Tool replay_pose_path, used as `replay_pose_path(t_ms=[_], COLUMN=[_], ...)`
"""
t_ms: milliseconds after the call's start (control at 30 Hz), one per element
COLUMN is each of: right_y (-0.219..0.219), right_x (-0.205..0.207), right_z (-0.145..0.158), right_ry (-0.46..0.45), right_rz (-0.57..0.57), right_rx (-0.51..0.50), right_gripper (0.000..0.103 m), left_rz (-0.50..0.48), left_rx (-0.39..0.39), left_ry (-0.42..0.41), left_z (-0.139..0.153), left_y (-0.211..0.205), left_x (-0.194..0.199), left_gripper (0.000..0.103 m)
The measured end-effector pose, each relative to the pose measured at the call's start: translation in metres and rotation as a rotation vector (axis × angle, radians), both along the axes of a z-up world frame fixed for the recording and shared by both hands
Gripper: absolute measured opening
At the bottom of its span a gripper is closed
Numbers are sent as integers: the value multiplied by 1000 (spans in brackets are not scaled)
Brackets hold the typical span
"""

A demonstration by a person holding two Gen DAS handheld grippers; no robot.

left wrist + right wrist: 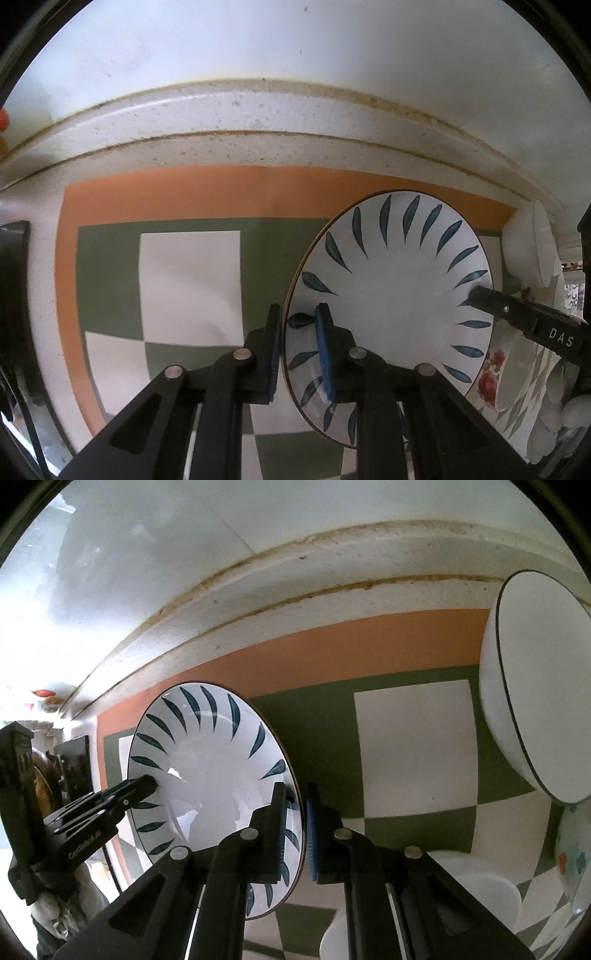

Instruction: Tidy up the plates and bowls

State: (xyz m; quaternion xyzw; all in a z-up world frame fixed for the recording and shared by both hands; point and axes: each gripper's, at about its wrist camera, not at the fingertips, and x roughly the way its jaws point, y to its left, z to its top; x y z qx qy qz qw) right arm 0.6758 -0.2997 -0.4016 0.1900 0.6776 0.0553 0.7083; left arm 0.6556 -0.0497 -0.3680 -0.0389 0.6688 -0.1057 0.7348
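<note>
I hold the round white ceramic plate with dark blue leaf strokes around its border [391,291] by two opposite sides of its rim, over the mat with green and white squares and an orange border [184,199] on the speckled white counter [221,114]. The left gripper [299,350] pinches one edge, one pad above and one below the rim, and the right gripper [297,827] pinches the opposite edge in the same way; I think two grips keep such a wide, smooth plate level and stop it from slipping. Whether it still touches the mat I cannot tell. Around it, a large white bowl with a thin dark rim [532,686] stands at the right, with flat white plates [476,893] below it and a flower-painted bowl [509,373] just beside the plate. These crowd the right side, so I judge the free squares at the left safer for moving.
</note>
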Motion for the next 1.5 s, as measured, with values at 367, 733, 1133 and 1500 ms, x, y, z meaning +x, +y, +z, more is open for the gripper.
replay_pose_path(t_ms=[367, 733, 1133, 1500], right_y=[9, 8, -1, -8], right_x=[-48, -151, -237, -260], right_z=[61, 98, 77, 34], right_ry=[-75, -106, -63, -7], right_rz=[64, 120, 140, 116], right_rx=[21, 53, 77, 87], right_gripper=[11, 10, 10, 10], left_rz=[26, 18, -15, -26], left_rx=[9, 6, 21, 48], left_ry=[-70, -86, -24, 19], left_z=[49, 75, 62, 35], left_y=[10, 9, -5, -18], left_x=[-58, -155, -230, -245], left_gripper=[16, 16, 16, 17])
